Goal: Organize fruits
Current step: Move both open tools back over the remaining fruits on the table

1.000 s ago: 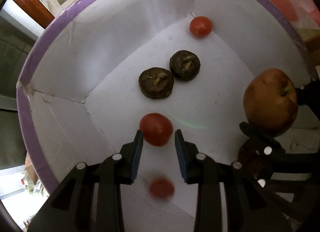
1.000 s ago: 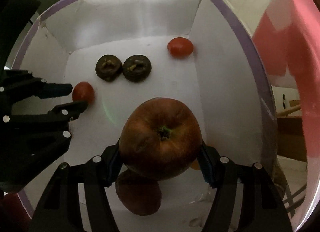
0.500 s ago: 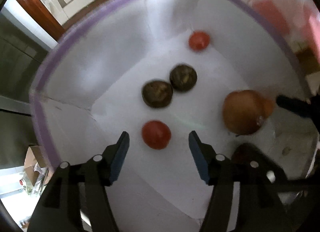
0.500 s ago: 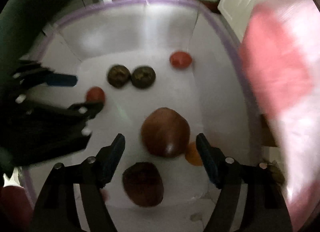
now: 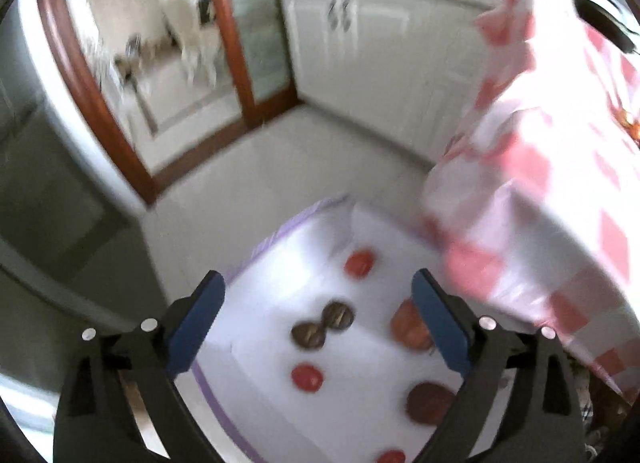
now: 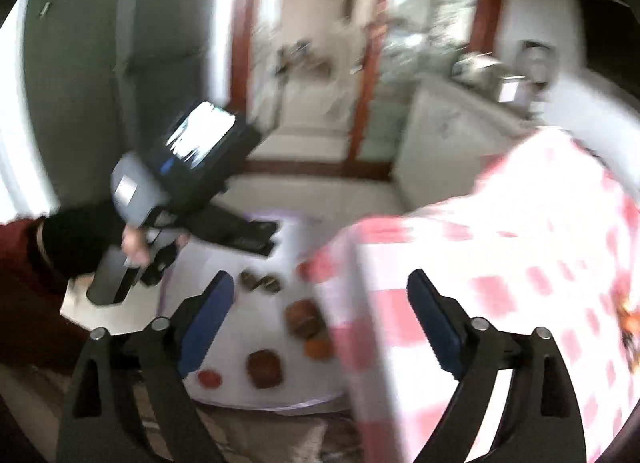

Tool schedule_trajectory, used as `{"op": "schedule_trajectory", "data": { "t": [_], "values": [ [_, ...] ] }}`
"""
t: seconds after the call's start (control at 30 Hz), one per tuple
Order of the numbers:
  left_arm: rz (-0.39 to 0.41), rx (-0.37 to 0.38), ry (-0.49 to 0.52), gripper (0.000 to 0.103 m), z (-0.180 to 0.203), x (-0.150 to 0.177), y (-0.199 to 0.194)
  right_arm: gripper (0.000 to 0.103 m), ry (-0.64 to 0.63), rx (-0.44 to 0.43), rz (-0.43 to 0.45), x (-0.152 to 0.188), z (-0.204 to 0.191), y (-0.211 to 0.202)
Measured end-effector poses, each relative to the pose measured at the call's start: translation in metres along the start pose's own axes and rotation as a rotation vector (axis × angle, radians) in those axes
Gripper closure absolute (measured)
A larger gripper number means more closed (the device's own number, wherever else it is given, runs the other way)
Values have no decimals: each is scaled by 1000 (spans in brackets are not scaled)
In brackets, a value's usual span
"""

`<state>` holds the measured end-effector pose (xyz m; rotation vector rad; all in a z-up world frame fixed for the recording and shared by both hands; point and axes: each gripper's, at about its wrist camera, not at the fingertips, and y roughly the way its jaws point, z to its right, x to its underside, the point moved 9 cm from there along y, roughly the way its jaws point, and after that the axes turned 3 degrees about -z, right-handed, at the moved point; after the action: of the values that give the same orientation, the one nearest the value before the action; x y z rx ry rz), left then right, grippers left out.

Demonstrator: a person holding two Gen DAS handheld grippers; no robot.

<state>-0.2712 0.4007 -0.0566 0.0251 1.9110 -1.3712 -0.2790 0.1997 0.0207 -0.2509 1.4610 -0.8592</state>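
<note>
Left gripper (image 5: 318, 303): jaws just opened wide, nothing between the pads, raised above the white box (image 5: 256, 347) with a purple rim.

Right gripper (image 6: 320, 307): jaws likewise just opened wide, holding nothing.

Box contents, below and beyond the left fingers: two dark round fruits (image 5: 322, 325) touching each other; far tomato (image 5: 359, 263); near tomato (image 5: 307, 377); apple (image 5: 410, 325) partly behind the right-hand finger; dark red fruit (image 5: 429, 403).

Checked pink-and-white tablecloth (image 5: 552, 199): just right of the box. All blurred.
</note>
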Motion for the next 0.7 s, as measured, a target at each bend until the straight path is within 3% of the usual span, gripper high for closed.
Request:
{"op": "schedule_trajectory", "data": {
  "t": [0.17, 0.37, 0.53, 0.7],
  "values": [
    [82, 23, 115, 4, 53, -23, -33, 16, 189, 185, 64, 31, 89, -57],
    [133, 120, 226, 2, 141, -38, -49, 16, 436, 354, 80, 106, 179, -102],
    [188, 323, 302, 2, 252, -63, -79, 16, 651, 476, 93, 169, 252, -131],
    [272, 426, 372, 2, 376, -97, -91, 16, 863, 510, 126, 229, 289, -156]
  ]
}}
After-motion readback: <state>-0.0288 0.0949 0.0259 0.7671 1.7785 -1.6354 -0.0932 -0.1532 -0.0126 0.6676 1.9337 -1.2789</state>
